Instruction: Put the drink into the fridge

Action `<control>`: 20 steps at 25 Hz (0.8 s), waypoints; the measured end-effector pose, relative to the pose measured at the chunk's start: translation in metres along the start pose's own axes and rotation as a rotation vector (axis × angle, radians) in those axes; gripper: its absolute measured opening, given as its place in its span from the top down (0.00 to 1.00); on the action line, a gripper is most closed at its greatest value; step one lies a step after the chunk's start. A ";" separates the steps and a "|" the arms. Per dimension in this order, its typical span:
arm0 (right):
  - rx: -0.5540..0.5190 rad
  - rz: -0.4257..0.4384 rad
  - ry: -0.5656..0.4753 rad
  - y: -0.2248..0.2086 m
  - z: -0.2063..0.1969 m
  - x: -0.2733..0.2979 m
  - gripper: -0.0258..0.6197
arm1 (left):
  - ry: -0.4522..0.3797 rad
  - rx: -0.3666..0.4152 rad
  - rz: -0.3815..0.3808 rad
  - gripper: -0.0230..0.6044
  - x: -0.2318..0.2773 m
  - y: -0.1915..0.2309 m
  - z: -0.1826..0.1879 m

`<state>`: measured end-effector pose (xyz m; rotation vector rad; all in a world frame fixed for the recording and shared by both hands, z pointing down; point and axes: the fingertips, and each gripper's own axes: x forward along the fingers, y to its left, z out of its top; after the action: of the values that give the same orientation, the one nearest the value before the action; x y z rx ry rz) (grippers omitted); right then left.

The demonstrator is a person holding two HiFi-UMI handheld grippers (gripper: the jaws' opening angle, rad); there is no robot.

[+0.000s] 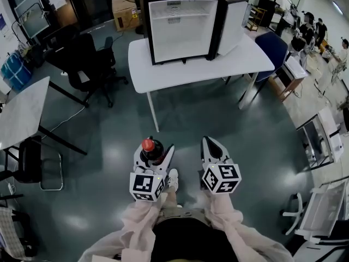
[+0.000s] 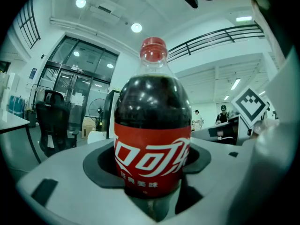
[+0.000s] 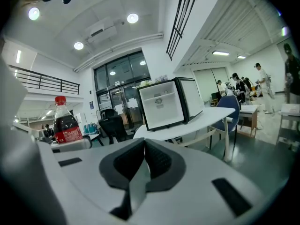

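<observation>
At the far left of the head view a black office chair [image 1: 90, 64] stands beside the white table [image 1: 163, 72]. Nearer the person, the left gripper [image 1: 155, 153] is clamped on the drink bottle [image 1: 151, 149], held upright over the floor and well short of the table. From above only its red cap and dark shoulder show, since the jaws cover the lower body. The left gripper view fills this in with the dark cola, the red label with white script and the grey pads pressing the label from both sides. The bottle's base is cut off below the pads, and the bottle blocks most of the room behind it. Just to the right, the right gripper [image 1: 211, 146] is clenched, and its own view shows the two dark pads meeting face to face. That view also shows the fridge [image 1: 182, 29] ahead on the table, its door [image 1: 232, 23] swung open to the right and its white interior facing the person. A blue chair [image 1: 272, 48] stands past the table's right end.
</observation>
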<state>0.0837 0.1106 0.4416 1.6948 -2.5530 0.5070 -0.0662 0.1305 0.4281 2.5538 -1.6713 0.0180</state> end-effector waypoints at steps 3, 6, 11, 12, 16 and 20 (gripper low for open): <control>0.001 0.000 0.002 -0.004 0.010 0.026 0.94 | -0.003 -0.001 -0.004 0.45 0.024 0.014 0.007; 0.001 0.000 0.004 -0.007 0.017 0.050 0.94 | -0.005 -0.001 -0.004 0.44 0.046 0.031 0.010; -0.004 -0.002 0.006 -0.015 0.030 0.085 0.94 | -0.006 -0.008 0.002 0.44 0.078 0.052 0.015; -0.003 -0.003 0.008 -0.017 0.031 0.092 0.94 | -0.006 -0.008 0.002 0.44 0.084 0.055 0.016; -0.001 0.000 0.014 -0.019 0.036 0.117 0.94 | -0.002 -0.008 0.000 0.45 0.103 0.071 0.017; 0.000 0.006 0.017 -0.018 0.040 0.137 0.94 | 0.002 -0.010 0.003 0.44 0.116 0.085 0.018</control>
<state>0.0503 -0.0291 0.4370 1.6755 -2.5477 0.5191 -0.0979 -0.0111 0.4230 2.5435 -1.6706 0.0120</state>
